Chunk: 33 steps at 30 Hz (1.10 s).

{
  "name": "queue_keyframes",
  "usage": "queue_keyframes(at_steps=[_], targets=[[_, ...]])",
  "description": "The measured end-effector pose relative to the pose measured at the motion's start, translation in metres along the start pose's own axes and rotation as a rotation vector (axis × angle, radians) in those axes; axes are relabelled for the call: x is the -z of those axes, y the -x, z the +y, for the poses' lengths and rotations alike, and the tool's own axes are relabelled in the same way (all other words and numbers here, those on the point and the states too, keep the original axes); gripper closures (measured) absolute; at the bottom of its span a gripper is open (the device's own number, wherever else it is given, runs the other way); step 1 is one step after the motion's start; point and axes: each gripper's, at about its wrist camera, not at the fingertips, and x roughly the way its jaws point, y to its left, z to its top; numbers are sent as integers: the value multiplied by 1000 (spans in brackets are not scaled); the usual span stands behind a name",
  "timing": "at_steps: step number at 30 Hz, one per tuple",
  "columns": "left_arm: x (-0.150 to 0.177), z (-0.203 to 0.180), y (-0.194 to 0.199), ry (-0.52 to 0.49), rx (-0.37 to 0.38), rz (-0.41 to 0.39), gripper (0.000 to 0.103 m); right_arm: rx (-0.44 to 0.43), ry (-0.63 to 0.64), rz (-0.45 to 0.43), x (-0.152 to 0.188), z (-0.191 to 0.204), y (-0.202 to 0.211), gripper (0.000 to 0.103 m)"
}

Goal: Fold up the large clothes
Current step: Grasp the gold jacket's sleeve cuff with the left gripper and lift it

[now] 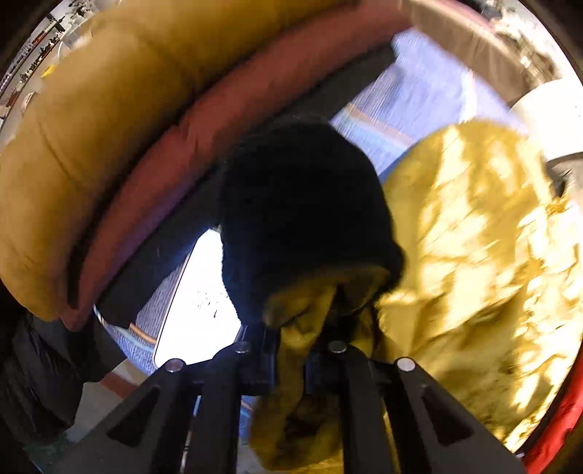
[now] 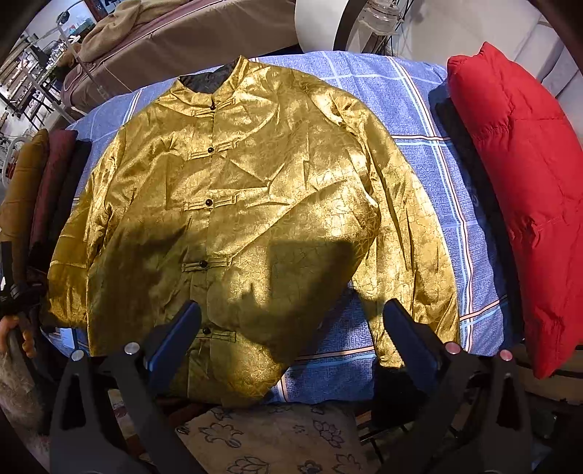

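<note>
In the left wrist view, the left gripper [image 1: 289, 359] is clamped on a bunch of gold fabric, the cuff end of the jacket [image 1: 473, 255] sleeve, with black lining [image 1: 302, 211] turned out just beyond the fingers. Past it lies the blue sheet [image 1: 419, 94], and to the left a stack of folded clothes: a black piece [image 1: 153, 255], a maroon one [image 1: 175, 146] and a tan one [image 1: 91, 120] on top. This view is blurred.

In the right wrist view, the right gripper [image 2: 291, 328] hangs with its jaws wide apart, holding nothing, above the jacket's [image 2: 255, 182] hem near the bottom button. The jacket lies flat and face up on the checked sheet [image 2: 419, 120], buttoned down the middle, collar at the far end, both sleeves spread to the sides. Right of it, on the sheet's edge, rests a red puffer [image 2: 517, 189] over a dark garment [image 2: 459, 146]. At the left edge stands the folded stack [image 2: 40, 175]. Beyond the table sits a sofa [image 2: 175, 40] with a tan blanket [image 2: 120, 25].
</note>
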Motion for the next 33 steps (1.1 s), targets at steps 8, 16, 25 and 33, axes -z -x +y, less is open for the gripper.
queue_keyframes(at_steps=[8, 16, 25, 33], targets=[[-78, 29, 158, 36, 48, -379, 94, -15, -13, 23, -5, 11, -10, 5], [-169, 77, 216, 185, -23, -524, 94, -9, -34, 10, -12, 12, -12, 5], [-227, 116, 157, 288, -125, -423, 93, 47, -153, -15, -4, -29, -13, 5], [-218, 120, 146, 369, -207, -475, 9, 49, -300, 53, 14, -65, -27, 5]])
